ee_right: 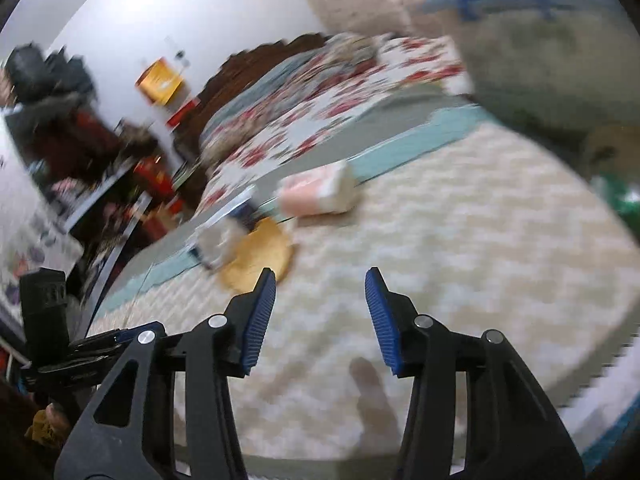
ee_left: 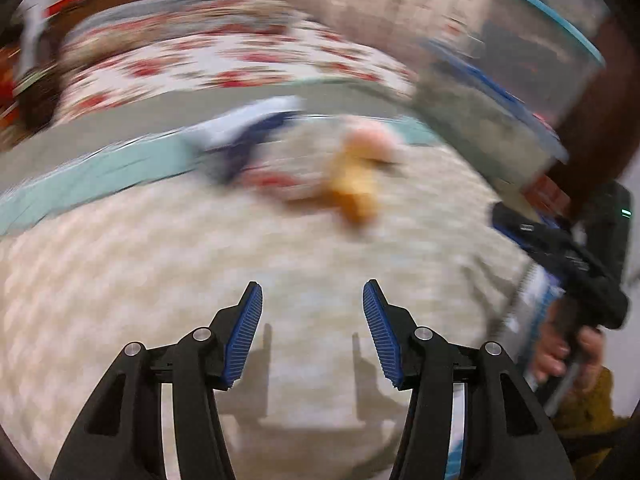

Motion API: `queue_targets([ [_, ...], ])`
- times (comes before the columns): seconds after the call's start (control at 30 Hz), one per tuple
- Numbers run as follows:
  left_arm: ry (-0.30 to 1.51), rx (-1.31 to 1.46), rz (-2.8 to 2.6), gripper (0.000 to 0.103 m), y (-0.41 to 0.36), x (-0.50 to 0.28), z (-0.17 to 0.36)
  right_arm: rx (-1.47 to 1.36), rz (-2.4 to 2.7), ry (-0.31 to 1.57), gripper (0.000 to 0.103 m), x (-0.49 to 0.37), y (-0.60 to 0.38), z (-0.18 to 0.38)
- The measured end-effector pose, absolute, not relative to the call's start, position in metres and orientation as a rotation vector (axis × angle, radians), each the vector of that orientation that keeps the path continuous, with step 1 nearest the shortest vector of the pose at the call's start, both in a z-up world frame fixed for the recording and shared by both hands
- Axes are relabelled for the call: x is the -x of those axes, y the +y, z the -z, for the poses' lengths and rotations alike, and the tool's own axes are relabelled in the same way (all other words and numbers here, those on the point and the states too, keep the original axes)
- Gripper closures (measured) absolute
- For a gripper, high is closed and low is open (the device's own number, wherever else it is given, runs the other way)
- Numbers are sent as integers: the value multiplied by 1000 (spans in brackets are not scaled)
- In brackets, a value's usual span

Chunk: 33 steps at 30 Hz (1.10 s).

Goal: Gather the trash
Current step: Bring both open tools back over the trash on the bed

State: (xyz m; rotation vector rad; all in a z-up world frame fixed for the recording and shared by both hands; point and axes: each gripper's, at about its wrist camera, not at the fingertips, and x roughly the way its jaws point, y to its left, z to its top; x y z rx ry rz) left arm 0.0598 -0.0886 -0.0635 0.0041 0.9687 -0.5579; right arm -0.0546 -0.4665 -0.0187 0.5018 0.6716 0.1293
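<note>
Both views are blurred. Several pieces of trash lie on a cream patterned bedspread (ee_left: 160, 248): a pink-and-white packet (ee_right: 320, 192), a flat round yellow piece (ee_right: 260, 260) and a blue-and-white wrapper (ee_left: 244, 136). In the left wrist view the yellow piece (ee_left: 354, 188) and the pink packet (ee_left: 368, 140) lie well beyond my left gripper (ee_left: 313, 320), which is open and empty above the bedspread. My right gripper (ee_right: 320, 312) is open with nothing between its fingers; the yellow piece sits just past its left fingertip. A clear bin with blue handles (ee_right: 540, 60) stands at the upper right.
A floral quilt (ee_right: 320, 104) and a teal blanket edge (ee_right: 400, 148) lie beyond the trash. Cluttered shelves (ee_right: 100, 168) stand along the white wall at left. A hand (ee_left: 560, 352) grips the other tool's black body (ee_left: 568, 264). Something green (ee_right: 624, 200) shows at the right edge.
</note>
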Motion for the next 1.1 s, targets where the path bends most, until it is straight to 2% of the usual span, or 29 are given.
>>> queue_targets([
  [0.17, 922, 28, 462, 53, -32, -62, 75, -501, -178, 694, 52, 36, -421, 26],
  [0.37, 882, 35, 493, 51, -17, -54, 78, -466, -160, 726, 52, 28, -385, 32],
  [0.7, 843, 111, 570, 51, -13, -44, 73, -405, -129, 760, 51, 17, -360, 43],
  [1.1, 830, 100, 584, 50, -17, -44, 73, -460, -110, 779, 51, 10, -374, 51],
])
